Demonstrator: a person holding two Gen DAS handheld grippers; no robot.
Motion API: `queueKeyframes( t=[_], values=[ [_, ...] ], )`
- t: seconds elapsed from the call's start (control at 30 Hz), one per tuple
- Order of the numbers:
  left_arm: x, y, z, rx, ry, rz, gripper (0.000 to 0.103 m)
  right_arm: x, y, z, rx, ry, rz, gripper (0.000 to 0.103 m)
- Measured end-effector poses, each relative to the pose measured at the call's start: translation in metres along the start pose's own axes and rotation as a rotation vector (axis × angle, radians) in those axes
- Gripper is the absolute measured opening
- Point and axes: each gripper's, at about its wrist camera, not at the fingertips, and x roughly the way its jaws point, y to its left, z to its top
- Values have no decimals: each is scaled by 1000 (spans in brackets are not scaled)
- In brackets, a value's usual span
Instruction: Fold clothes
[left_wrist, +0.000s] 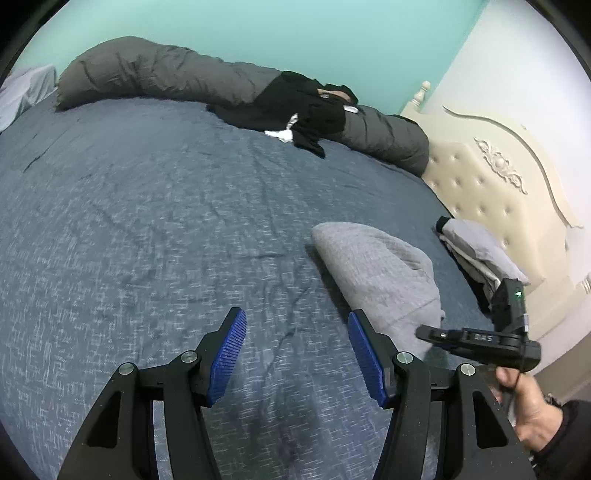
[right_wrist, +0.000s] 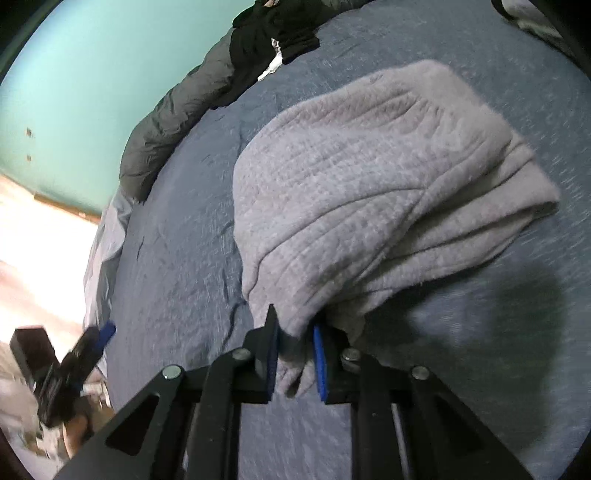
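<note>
A folded grey fleece garment (right_wrist: 369, 177) lies on the blue bedspread (right_wrist: 177, 258). My right gripper (right_wrist: 295, 325) is shut on its near edge, with the fabric bunched between the blue pads. In the left wrist view the same garment (left_wrist: 380, 273) sits right of centre, and the right gripper (left_wrist: 424, 332) reaches it from the right, held by a hand (left_wrist: 532, 410). My left gripper (left_wrist: 295, 321) hovers open over the bare bedspread (left_wrist: 147, 221), left of the garment, with nothing between its fingers. It also shows blurred at the bed's edge as the left gripper (right_wrist: 99, 334).
A pile of black clothes (left_wrist: 303, 107) rests against a rolled grey duvet (left_wrist: 166, 77) along the far side of the bed. A stack of folded clothes (left_wrist: 476, 251) lies by the cream tufted headboard (left_wrist: 491, 184). A teal wall stands behind.
</note>
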Motion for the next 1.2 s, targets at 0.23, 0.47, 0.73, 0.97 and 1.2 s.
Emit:
queueKeyframes(
  t=[0.23,0.47,0.73,0.97,1.2],
  values=[
    [16,-33,6,52,68,-53,62,-55,-32,-10,-98,75,-45,15],
    [50,-57,0,46,172,-124,62,-93,-77,-18,-122,100,-100,15],
    [107,-76,-14,66,308,-145,62,-99,-107,-15,-105,152,-104,15],
    [146,-90,-16,64,381,-198,66,-108,-105,-7,-31,138,-63,33],
    [185,-102,-13,68,465,-230,73,-105,-112,11,30,99,-75,69]
  ],
)
